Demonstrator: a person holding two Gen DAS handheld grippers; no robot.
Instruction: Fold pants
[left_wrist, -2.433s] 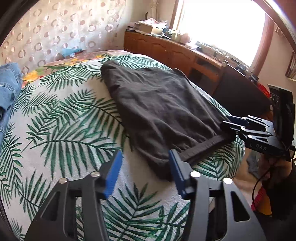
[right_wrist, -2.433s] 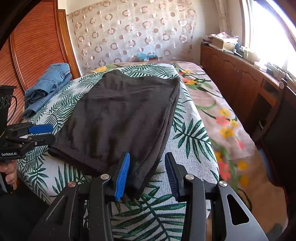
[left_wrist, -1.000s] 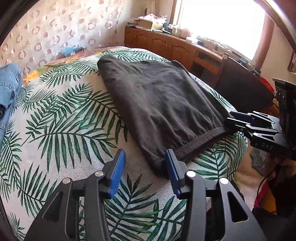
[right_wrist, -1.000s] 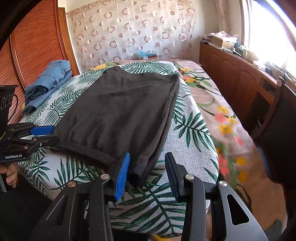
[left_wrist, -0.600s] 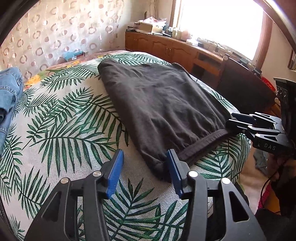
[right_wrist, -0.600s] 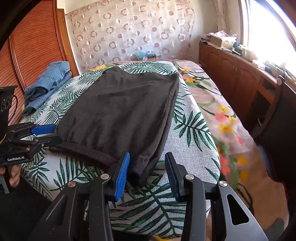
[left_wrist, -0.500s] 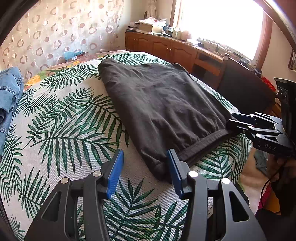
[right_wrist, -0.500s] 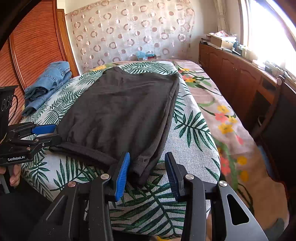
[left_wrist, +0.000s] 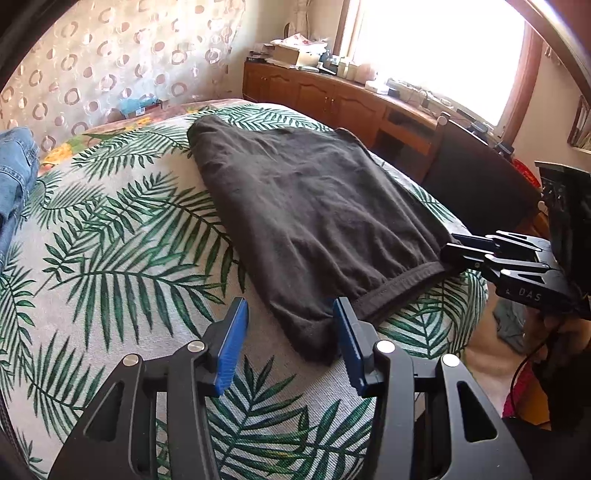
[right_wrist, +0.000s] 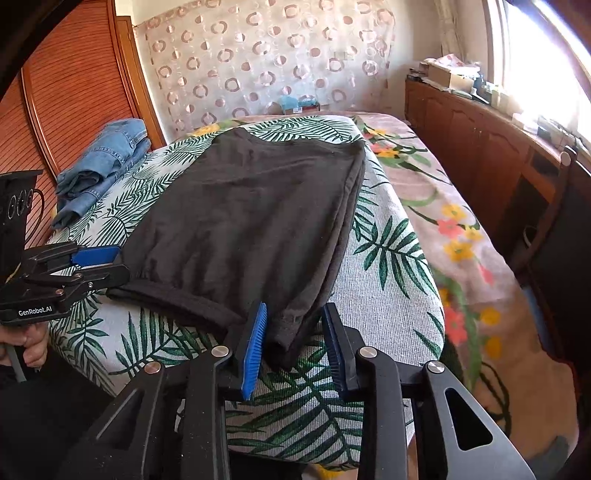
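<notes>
Dark grey pants (left_wrist: 314, 214) lie flat on a palm-leaf bedspread (left_wrist: 110, 240), waistband toward me; they also show in the right wrist view (right_wrist: 251, 214). My left gripper (left_wrist: 290, 328) is open at the waistband's left corner, which lies between its blue pads. My right gripper (right_wrist: 293, 336) is open with the waistband's right corner between its pads. The right gripper also shows at the right of the left wrist view (left_wrist: 491, 251). The left gripper also shows at the left of the right wrist view (right_wrist: 92, 262).
Folded blue jeans (right_wrist: 99, 166) lie at the bed's far left by the wooden headboard (right_wrist: 74, 92). A wooden sideboard (right_wrist: 480, 140) with clutter runs under the window on the right. A dark chair (left_wrist: 476, 177) stands beside the bed.
Both grippers have stayed open at the waistband corners with only small shifts; the pants have not visibly moved.
</notes>
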